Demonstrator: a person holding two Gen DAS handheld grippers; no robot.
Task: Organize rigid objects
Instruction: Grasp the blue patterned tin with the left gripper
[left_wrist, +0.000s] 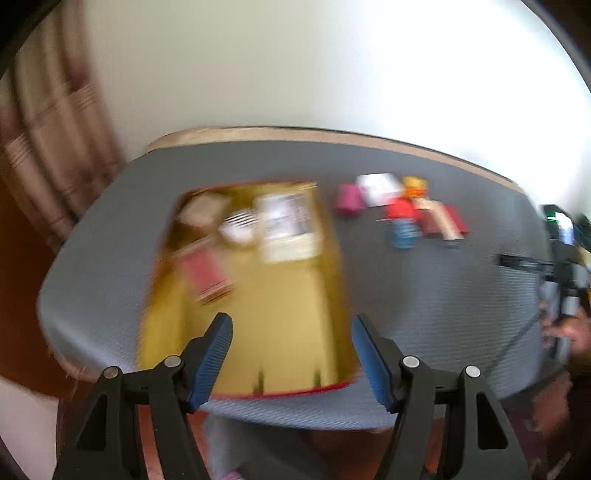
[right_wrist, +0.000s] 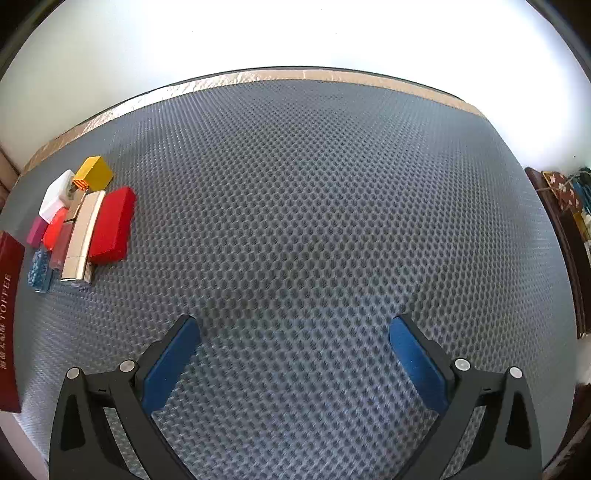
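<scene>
Left wrist view, badly smeared: the left tool (left_wrist: 291, 349) hangs with its jaws wide and nothing between them, over the near end of an open yellow box (left_wrist: 295, 314) on the grey desk (left_wrist: 424, 295). Inside the box lie what look like a white printed carton (left_wrist: 286, 229), a striped white item (left_wrist: 238, 225) and a dark red packet (left_wrist: 207, 275), though the blur leaves their kinds uncertain. To the right of the box, well apart from it, sits the pile (left_wrist: 402, 210) of small boxes yet to be sorted. No print can be read here.

Right wrist view, sharp: the right tool (right_wrist: 295, 354) is spread fully wide and empty above bare mat. The pile is far to the left: a yellow box (right_wrist: 94, 171), a white box (right_wrist: 57, 197), a red box (right_wrist: 112, 225), a long beige box (right_wrist: 83, 236), a pink box (right_wrist: 37, 230), an orange piece (right_wrist: 55, 230) and a blue patterned one (right_wrist: 38, 271), most of them touching. A dark red lid (right_wrist: 9, 317) at the left edge reads "TOFFEE" lengthwise, with small characters above it too fine to make out.

The step in hand looks like fetching the next piece. Done well, the right tool should swing left and take an outer piece, likely the red box, across its narrow sides, coming down square so the beige neighbour is not nudged.
</scene>
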